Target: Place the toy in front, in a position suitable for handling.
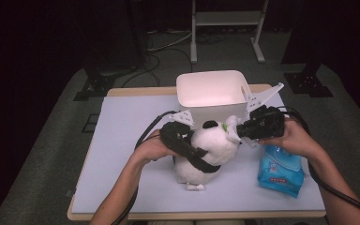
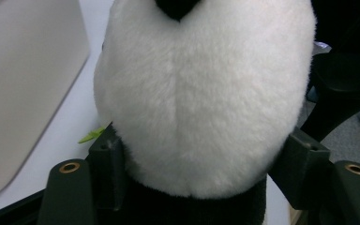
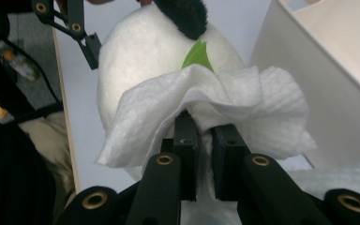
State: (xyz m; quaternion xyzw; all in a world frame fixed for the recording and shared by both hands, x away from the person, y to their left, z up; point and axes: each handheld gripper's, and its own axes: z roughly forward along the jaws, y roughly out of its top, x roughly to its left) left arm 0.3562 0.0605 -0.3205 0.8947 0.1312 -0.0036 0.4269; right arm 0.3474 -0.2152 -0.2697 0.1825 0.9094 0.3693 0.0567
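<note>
where the pale table point(image 1: 122, 140) ends, grey carpet point(image 1: 47, 154) meets darkness.

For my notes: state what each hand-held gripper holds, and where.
Left hand-held gripper: plush panda, by its body. Right hand-held gripper: white wipe, pinched at its middle.

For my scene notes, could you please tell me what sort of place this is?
Probably a lab or recording studio, not a home: a small table under a pale mat stands on grey carpet with dark surroundings, loose cables trail across the floor, and a metal frame stands behind.
</note>
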